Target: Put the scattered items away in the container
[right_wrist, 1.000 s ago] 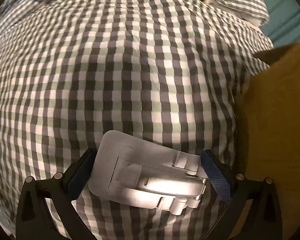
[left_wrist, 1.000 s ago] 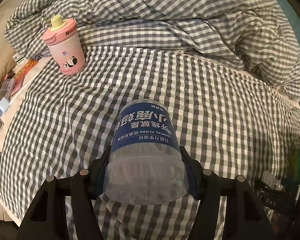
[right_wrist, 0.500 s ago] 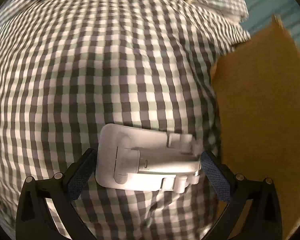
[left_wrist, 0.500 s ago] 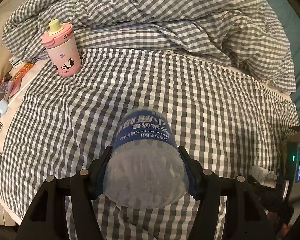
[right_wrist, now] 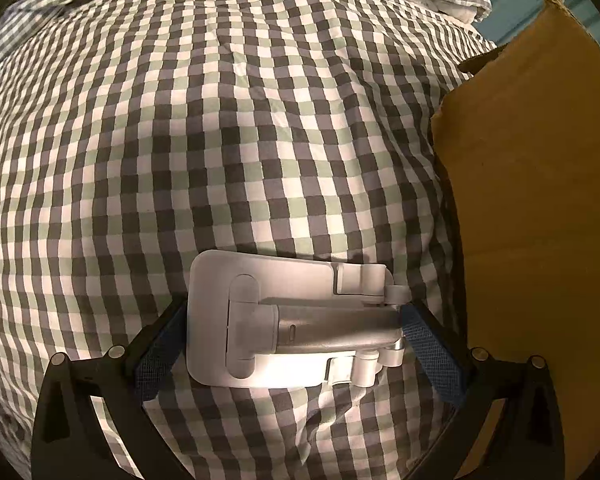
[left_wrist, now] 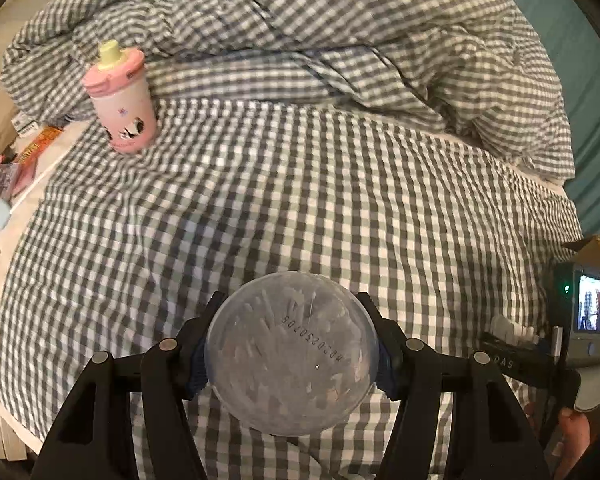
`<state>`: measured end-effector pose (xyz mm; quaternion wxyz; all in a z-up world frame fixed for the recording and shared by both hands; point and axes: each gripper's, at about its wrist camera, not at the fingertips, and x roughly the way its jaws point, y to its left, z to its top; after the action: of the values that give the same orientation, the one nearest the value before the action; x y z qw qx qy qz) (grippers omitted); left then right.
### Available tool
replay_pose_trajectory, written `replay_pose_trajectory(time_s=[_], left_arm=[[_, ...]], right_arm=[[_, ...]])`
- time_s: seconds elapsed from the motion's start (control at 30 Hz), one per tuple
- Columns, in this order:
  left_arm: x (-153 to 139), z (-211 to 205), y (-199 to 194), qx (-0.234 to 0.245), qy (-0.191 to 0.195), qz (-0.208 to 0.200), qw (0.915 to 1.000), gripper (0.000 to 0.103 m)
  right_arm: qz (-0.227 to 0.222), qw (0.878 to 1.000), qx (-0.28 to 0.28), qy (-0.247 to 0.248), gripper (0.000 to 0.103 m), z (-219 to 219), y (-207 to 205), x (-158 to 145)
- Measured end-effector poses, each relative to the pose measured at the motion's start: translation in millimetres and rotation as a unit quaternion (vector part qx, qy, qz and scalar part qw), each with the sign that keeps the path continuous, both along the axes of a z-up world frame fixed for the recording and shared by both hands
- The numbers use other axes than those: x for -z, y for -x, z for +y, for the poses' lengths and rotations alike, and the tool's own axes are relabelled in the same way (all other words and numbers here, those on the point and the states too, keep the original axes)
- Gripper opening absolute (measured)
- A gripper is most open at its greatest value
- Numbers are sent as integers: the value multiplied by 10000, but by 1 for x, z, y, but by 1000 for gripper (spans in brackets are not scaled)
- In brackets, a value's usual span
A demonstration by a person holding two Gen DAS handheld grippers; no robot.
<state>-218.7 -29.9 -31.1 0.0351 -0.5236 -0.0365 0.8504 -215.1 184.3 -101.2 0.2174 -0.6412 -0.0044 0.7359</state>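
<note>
Left gripper (left_wrist: 292, 354): its black fingers (left_wrist: 198, 346) were clamped on either side of a round clear plastic tub of dental floss picks (left_wrist: 291, 354), whose flat base with a printed code faced the camera; held above the bed, pointing steeply down.
Right gripper (right_wrist: 296, 336): its blue-padded fingers (right_wrist: 158, 354) gripped the two ends of a folded white plastic phone stand (right_wrist: 292, 320), lying crosswise between them, above the bed and also pointing steeply down.
Left view only, near: at the right edge, the other hand-held gripper's body with a small lit screen (left_wrist: 590, 308) and a bit of the person's hand (left_wrist: 574, 436) below it.
Right view only: a brown cardboard box (right_wrist: 540, 200) filled the right side, its flap standing just beside the stand and against the bed's edge.
Bed: a grey-and-white checked sheet (left_wrist: 300, 184) lay under both grippers.
Left view only, farther: a pink child's cup with a pale yellow spout (left_wrist: 120, 98) stood upright on the sheet at upper left, well apart from the tub.
Left edge: small items on a pale surface (left_wrist: 4, 184) beside the bed, too small to name.
Far: a rumpled checked duvet (left_wrist: 340, 32) heaped behind the cup.
</note>
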Motion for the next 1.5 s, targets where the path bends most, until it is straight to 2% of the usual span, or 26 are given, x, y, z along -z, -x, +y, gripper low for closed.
replay_pose_trajectory(time_s=[0.07,0.17,0.27,0.4,0.57,0.63,0.67,0.7,0.73,0.8,0.93,0.97,1.03,1.07,1.1,1.13,1.2,1.27,1.4,1.47,1.5], left_arm=[[9,1,1,15,-44,-89,9999,64],[21,2,-1,32,-86,-223,9997,64],[21,-3,-6,25,-223,-234,9995,64],[9,-5,-9,-24,-166,-106,9998,64],[4,-8,-13,-31,-185,-68,9998,64],[6,-8,-14,-15,-198,-89,9998,64],[6,-8,-15,1,-194,-103,9998,64],[7,-7,-17,17,-186,-121,9998,64],[7,-7,-18,28,-182,-126,9998,64],[6,-7,-21,44,-167,-123,9998,64],[4,-10,-22,18,-141,-102,9998,64],[4,-12,-22,0,-145,-111,9998,64],[3,-12,-24,-16,-129,-116,9998,64],[2,-13,-25,-10,-122,-114,9999,64],[1,-14,-26,-3,-125,-107,9999,64],[-1,-15,-28,0,-143,-88,9999,64],[-3,-17,-31,9,-167,-89,9998,64],[-6,-20,-36,-15,-165,-107,9998,64],[-12,-27,-41,-113,-180,-187,9996,64],[-17,-30,-43,-111,-181,-202,9996,64],[-19,-31,-43,-152,-142,-207,9996,64]], right_arm=[[49,9999,-156,-35,103,1,-8,1],[121,9994,-259,170,100,-2,-34,-4],[262,9980,-369,451,81,-12,-54,-22],[435,9948,-500,775,58,-21,-74,-49],[575,9894,-741,1112,45,-25,-95,-75],[778,9762,-888,1820,48,-6,-95,-85],[779,9701,-981,2079,63,-4,-96,-89],[757,9679,-1097,2132,81,-4,-97,-95],[745,9700,-1211,1970,84,-5,-97,-99],[649,9739,-1617,1458,84,-14,-99,-112],[260,9636,-2459,1019,87,-3,-79,-128],[112,9580,-2721,903,88,-1,-79,-129],[-235,9387,-3380,628,88,-10,-76,-126],[-406,9233,-3783,532,88,-18,-74,-120],[-579,9021,-4260,382,88,-24,-74,-113],[-691,8869,-4561,238,88,-26,-75,-107],[-1059,8470,-5209,-63,88,-28,-79,-86],[-1481,8194,-5536,-160,88,-25,-79,-66],[-1774,7822,-5956,-447,88,-24,-75,-41],[-1922,7639,-6153,-300,88,-27,-73,-36],[-1883,7494,-6342,-275,88,-31,-71,-37]])
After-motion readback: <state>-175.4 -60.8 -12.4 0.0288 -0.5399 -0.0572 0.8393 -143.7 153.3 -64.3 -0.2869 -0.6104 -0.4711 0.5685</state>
